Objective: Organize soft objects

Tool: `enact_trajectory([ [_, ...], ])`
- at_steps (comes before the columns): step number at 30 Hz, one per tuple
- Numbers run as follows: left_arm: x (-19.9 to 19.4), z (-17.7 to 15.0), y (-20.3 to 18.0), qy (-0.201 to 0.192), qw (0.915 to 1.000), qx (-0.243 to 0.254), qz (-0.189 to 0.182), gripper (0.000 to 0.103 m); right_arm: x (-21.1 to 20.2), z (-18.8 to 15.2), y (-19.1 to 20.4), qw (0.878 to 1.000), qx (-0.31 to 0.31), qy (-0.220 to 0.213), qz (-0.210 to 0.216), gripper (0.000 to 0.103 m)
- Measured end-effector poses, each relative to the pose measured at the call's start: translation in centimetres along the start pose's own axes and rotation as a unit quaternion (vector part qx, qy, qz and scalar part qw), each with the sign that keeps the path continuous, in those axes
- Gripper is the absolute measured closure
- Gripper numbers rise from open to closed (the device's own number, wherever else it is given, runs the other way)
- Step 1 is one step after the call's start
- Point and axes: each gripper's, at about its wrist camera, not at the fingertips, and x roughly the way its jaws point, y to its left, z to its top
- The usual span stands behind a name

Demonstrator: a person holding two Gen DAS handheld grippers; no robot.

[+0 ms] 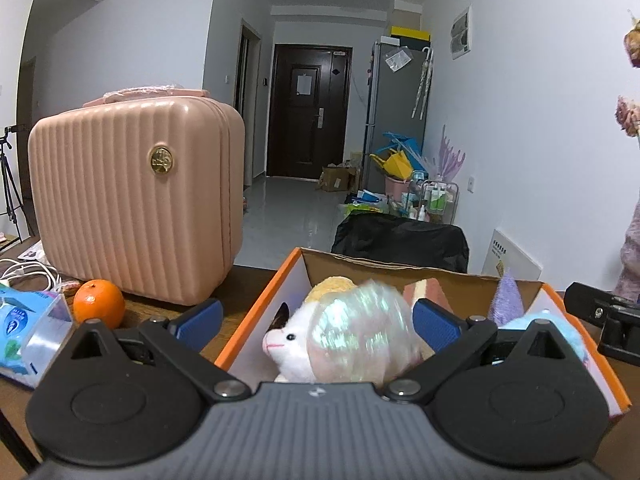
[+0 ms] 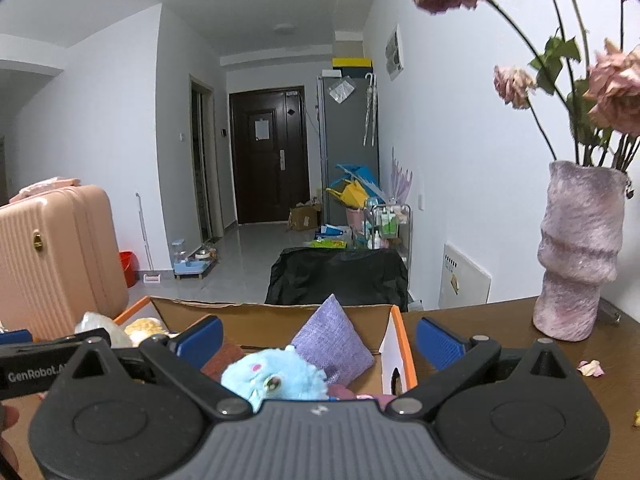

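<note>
Tongs [image 1: 316, 322] agape over toy-crowded box [image 1: 256, 308].

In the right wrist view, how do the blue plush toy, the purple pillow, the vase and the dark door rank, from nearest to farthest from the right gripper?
1. Blue plush toy: in the box, between the open fingers of the right gripper.
2. Purple pillow: just behind it, in the box.
3. Vase: right, on the table.
4. Dark door: at the hallway's end.

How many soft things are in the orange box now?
5 visible: white plush at the left, yellow plush behind it, purple cushion at the back right, blue plush in front of it, brown block mid-back. Others may be hidden beneath.
</note>
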Motion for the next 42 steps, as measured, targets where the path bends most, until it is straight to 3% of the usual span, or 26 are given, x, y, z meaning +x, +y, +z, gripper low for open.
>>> enact_trajectory([
  [13, -7.5, -1.4, 0.6, -0.027, 0.9993, 0.012, -0.024, 0.000, -7.6, -1.9, -0.4, 1.000, -0.006, -0.029, -0.003, 0.000],
  [27, -21.1, -3.2, 2.8, -0.070, 0.9948, 0.034, -0.066, 0.000, -20.5, -5.1, -0.5, 0.998, -0.020, -0.064, 0.014, 0.000],
  [36, -29.1, -8.1, 4.7, -0.063, 0.9927, 0.051, -0.090, 0.000, -29.7, -8.8, -0.2, 0.996, -0.042, -0.073, 0.031, 0.000],
  [42, -32.8, -11.3, 5.8, -0.051, 0.9921, 0.056, -0.100, 0.000, -34.0, -11.2, 0.2, 0.997, -0.047, -0.055, 0.042, 0.000],
])
